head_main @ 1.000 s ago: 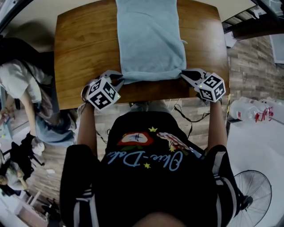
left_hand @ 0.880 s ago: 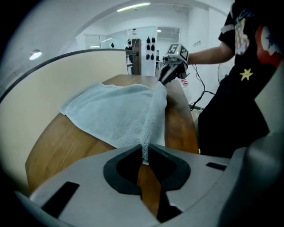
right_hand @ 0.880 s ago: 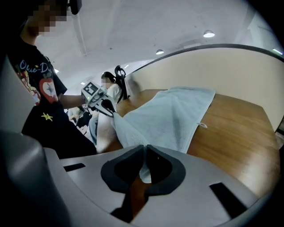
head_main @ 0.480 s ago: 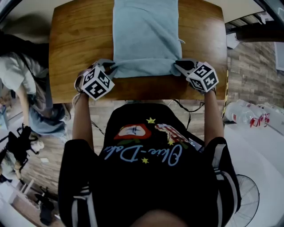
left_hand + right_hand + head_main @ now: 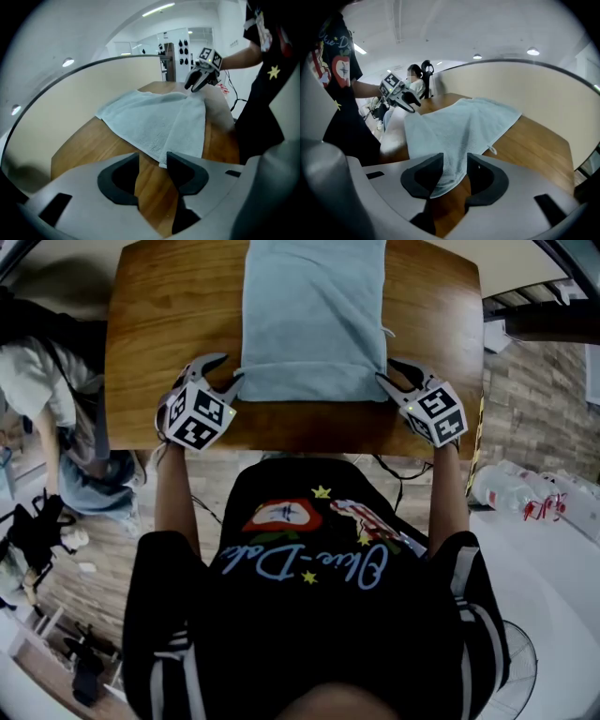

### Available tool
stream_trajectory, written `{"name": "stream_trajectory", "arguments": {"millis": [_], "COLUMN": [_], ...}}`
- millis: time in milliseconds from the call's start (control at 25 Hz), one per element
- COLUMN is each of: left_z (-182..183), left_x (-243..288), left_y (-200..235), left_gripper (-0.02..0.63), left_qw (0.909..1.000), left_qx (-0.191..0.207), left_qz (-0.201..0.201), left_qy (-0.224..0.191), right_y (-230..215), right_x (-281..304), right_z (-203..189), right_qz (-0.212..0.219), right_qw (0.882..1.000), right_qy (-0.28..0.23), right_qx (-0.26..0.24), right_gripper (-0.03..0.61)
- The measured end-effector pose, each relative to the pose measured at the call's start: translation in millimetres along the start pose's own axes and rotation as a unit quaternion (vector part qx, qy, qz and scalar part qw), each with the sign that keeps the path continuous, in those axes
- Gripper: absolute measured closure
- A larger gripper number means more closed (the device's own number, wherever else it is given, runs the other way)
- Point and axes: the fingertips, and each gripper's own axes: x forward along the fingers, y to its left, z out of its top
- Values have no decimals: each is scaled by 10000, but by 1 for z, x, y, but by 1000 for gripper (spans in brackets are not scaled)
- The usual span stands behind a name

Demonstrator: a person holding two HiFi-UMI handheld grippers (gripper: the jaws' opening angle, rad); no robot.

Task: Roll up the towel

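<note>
A light blue towel (image 5: 314, 315) lies lengthwise on the wooden table (image 5: 169, 324), its near edge turned over into a narrow fold. My left gripper (image 5: 228, 369) stands at the fold's left corner. Its jaws have just been opening, and only bare wood shows between them in the left gripper view (image 5: 153, 161), with the towel (image 5: 154, 122) corner touching the right fingertip. My right gripper (image 5: 386, 371) is at the right corner. Its jaws (image 5: 454, 161) have also just been opening, and the towel (image 5: 454, 126) corner still lies loosely between them.
The table's near edge runs just behind both grippers, against the wearer's black shirt. A person (image 5: 47, 399) bends over on the floor at the left. Plastic bottles (image 5: 525, 493) lie on the floor at the right.
Both grippers were shut on the towel's near corners and have now opened and let them go. The near edge was carried a little up the table and now rests as a fold.
</note>
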Motion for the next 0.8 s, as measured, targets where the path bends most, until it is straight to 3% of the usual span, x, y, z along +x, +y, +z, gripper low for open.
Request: {"name": "stream_trajectory", "arguments": {"millis": [80, 160, 240, 400, 800], "left_z": [3, 2, -1, -15, -25], "left_x": [-14, -23, -24, -18, 8], "left_y": [-3, -16, -37, -65, -59], "left_gripper": [433, 433, 433, 433, 438], "left_qw": [9998, 9993, 9979, 9959, 9868], "left_qx": [22, 302, 626, 886, 1516], "left_qz": [140, 223, 153, -120, -101], "left_qy": [-128, -84, 15, 154, 558], "right_y": [2, 18, 38, 68, 56], "right_x": [-15, -25, -28, -13, 8], "right_z": [10, 12, 4, -11, -43], "right_qz": [-163, -115, -12, 180, 44], "right_qw": [9995, 9984, 9960, 9904, 9711], "right_qy": [-232, -279, -103, 309, 1147], "right_qx": [-151, -486, -886, -1336, -2091], "right_gripper": [454, 454, 454, 454, 456]}}
